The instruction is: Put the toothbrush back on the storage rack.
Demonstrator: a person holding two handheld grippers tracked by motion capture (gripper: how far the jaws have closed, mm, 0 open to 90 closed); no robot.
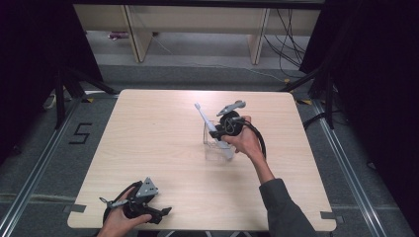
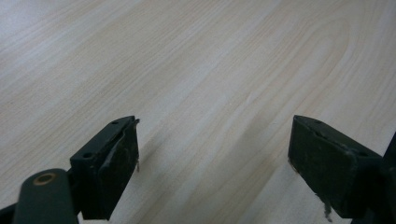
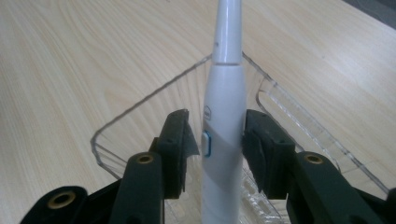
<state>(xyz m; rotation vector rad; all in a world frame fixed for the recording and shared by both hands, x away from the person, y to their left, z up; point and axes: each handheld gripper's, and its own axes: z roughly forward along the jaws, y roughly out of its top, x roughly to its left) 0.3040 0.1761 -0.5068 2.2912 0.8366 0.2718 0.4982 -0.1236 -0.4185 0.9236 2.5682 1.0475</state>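
Toothbrush placement looks pretty much done, judging by how things sit. Biggest first: the pale wood-grain surface [image 1: 163,148] carries everything, and not much else is found on it. Near its middle, a clear plastic rectangular holder [image 3: 140,105] is stood upright, and the white electric toothbrush with a slim neck [image 3: 224,107] is leaned inside it, head poking up and out toward the far side.

The right tool [image 3: 215,140] is seen straddling the brush body inside the holder. A small gap is visible at the left pad, while the right pad is sitting right against the handle or very nearly, so the jaws can be called parted and the brush let go rather than clamped. The brush seems to be propped by the holder itself.

The left tool [image 1: 165,211] is parked at the near-left edge of the surface, jaws spread wide, nothing between them.

What's left, probably: the right tool being backed out without the brush getting knocked over.
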